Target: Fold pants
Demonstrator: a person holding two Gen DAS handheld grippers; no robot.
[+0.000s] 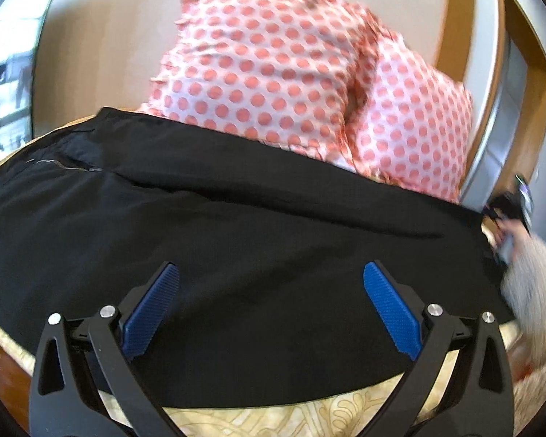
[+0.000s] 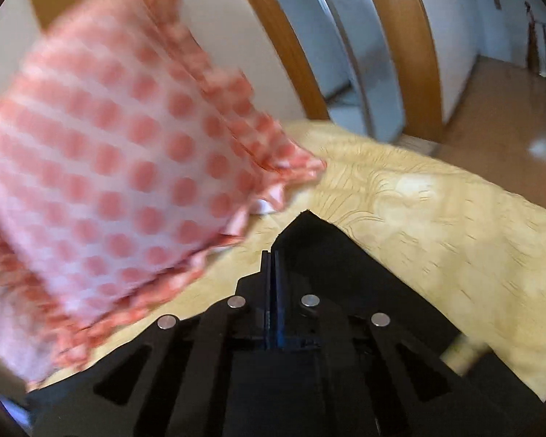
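While your left gripper hangs spread wide over the pants, its ribbed blue pads stand well apart with nothing between them. The pants are smooth black cloth, laid across the bed in a broad band from one side to the other, their near edge lying just short of the bed's near edge. A short zipper runs across the cloth toward the left end. Under them, the bedcover is pale yellow with a fine swirling line pattern. Behind the pants, two plump pillows in white fabric with coral polka dots and frilled edges lean against the cream wall at the head of the bed. Your right gripper is clamped tight on a pointed corner of the black cloth, the two pads pressed together on the fabric, which rises in a peak just past the tips. From the right wrist view the nearer pillow is blurred, and the yellow bedcover stretches to the bed's far edge beside a curved wooden door frame and a glossy wooden floor.
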